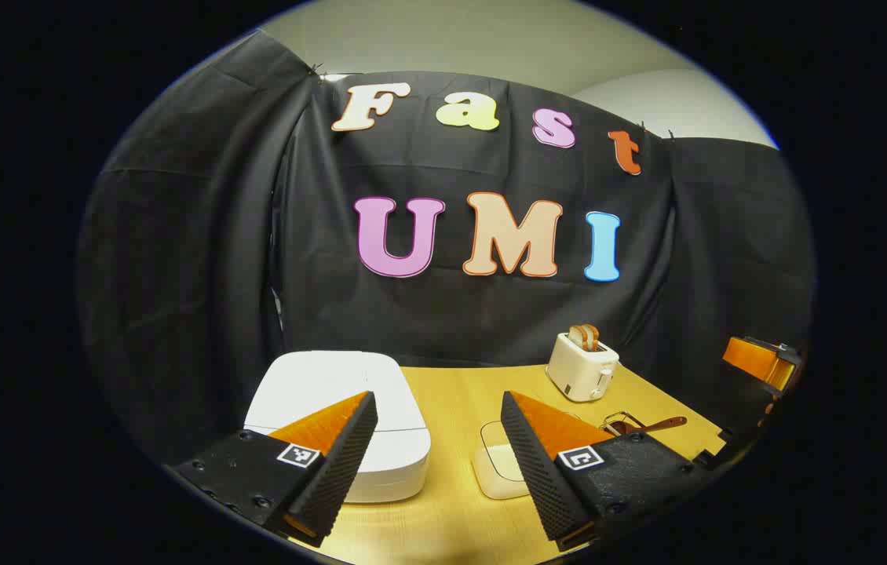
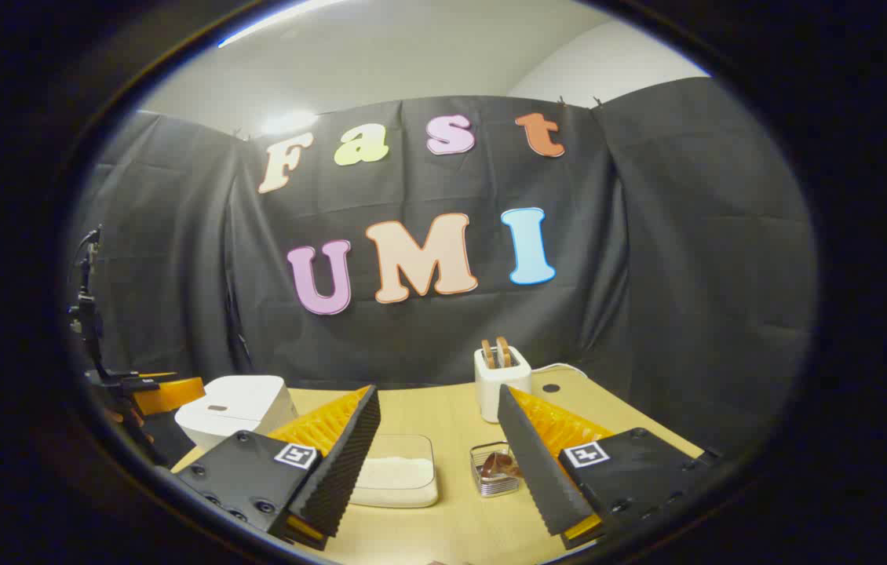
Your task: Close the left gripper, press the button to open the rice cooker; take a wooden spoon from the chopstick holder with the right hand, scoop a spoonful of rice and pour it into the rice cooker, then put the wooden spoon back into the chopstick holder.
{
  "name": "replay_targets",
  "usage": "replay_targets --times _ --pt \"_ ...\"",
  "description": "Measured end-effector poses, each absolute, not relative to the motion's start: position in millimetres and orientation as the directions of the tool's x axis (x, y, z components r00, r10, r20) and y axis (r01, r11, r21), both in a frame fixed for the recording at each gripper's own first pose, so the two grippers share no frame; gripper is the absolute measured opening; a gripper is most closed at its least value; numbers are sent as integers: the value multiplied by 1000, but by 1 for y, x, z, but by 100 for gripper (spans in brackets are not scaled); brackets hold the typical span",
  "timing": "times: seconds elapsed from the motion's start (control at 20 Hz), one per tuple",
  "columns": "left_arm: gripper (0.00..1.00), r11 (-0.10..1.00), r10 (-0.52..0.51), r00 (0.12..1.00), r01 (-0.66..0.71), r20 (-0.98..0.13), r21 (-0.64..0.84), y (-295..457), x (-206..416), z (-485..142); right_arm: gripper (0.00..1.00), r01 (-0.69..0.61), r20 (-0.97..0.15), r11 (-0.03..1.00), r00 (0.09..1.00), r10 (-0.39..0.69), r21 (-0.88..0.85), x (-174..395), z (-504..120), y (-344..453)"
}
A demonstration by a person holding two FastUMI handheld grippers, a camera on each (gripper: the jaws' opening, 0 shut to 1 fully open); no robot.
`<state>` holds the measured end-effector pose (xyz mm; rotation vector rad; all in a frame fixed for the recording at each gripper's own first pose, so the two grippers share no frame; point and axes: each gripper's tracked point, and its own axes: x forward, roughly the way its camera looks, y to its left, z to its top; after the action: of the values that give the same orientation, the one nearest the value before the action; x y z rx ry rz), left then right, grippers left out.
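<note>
The white rice cooker sits at the table's left with its lid down, just beyond my left gripper, which is open and holds nothing. A square dish of white rice lies to the cooker's right. Farther right, the chopstick holder has the wooden spoon lying in it. In the right gripper view, my right gripper is open and empty above the rice dish and the chopstick holder with the spoon. The rice cooker stands at the left.
A white toaster with two slices of bread stands at the back of the yellow table; it also appears as the toaster behind the holder. A cable runs behind it. The black cloth wall closes the back and sides.
</note>
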<state>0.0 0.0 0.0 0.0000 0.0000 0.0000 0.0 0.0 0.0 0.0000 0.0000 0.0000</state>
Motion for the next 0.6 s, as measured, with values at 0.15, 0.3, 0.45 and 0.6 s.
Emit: replay_targets --times 0.15,0.3,0.45,0.6 --pt "94 1000 8 1000 -8 4 -2 0 -1 3 99 -7 -7 1000 1000 7 8 1 -2 0" --pt "94 1000 7 1000 -7 3 5 -1 -2 1 97 -9 -11 1000 1000 9 -4 2 -4 -1" --pt "93 1000 4 1000 -5 8 12 -4 -5 4 96 -15 -9 1000 1000 15 -10 1 -3 1" --pt "93 1000 -2 1000 2 13 25 -6 -7 6 95 -16 -10 1000 1000 16 -3 1 -6 2"
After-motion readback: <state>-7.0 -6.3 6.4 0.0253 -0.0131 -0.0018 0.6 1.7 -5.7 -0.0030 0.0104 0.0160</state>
